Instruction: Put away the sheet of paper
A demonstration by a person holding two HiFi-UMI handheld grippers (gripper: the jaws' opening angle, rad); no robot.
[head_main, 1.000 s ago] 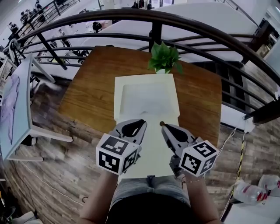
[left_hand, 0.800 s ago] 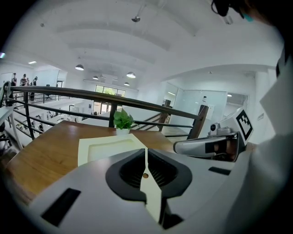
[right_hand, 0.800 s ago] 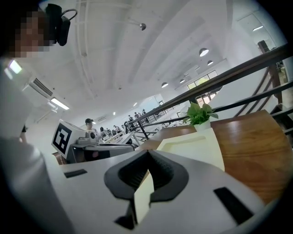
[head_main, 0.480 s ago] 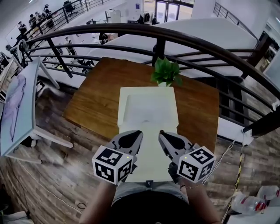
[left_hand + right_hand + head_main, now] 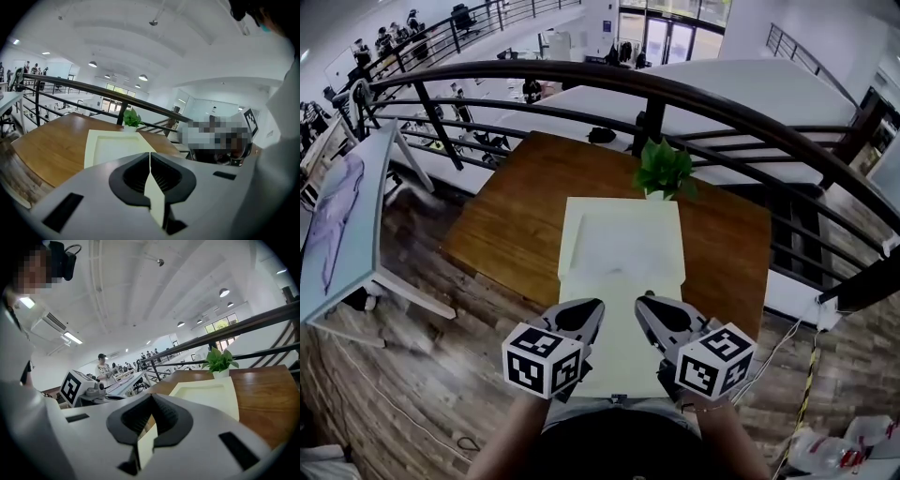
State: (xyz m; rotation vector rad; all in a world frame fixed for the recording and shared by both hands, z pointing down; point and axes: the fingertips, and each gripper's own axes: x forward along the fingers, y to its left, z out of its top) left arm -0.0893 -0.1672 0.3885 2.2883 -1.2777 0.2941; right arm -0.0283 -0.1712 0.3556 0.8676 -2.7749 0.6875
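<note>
A pale yellow sheet of paper [image 5: 623,246] lies lengthwise on the brown wooden table [image 5: 511,225], its far end by a potted plant [image 5: 664,169]. The near end hangs past the table's front edge toward my lap. My left gripper [image 5: 594,304] is shut on the near part of the sheet, and a strip of paper [image 5: 157,197] shows pinched between its pads. My right gripper [image 5: 641,302] is shut on the same end, just to the right, with the paper's edge [image 5: 145,446] between its jaws. The rest of the sheet [image 5: 211,392] stretches ahead toward the plant.
A dark curved railing [image 5: 722,103] runs behind the table, with a drop to a lower floor beyond it. A slanted white board [image 5: 337,220] stands at the left. Wood-plank floor [image 5: 422,366] surrounds the table. People stand far off at the back left.
Both grippers have drawn back a little toward my body and stand closer together. The sheet's near end stays between them, and its far end still lies by the plant.
</note>
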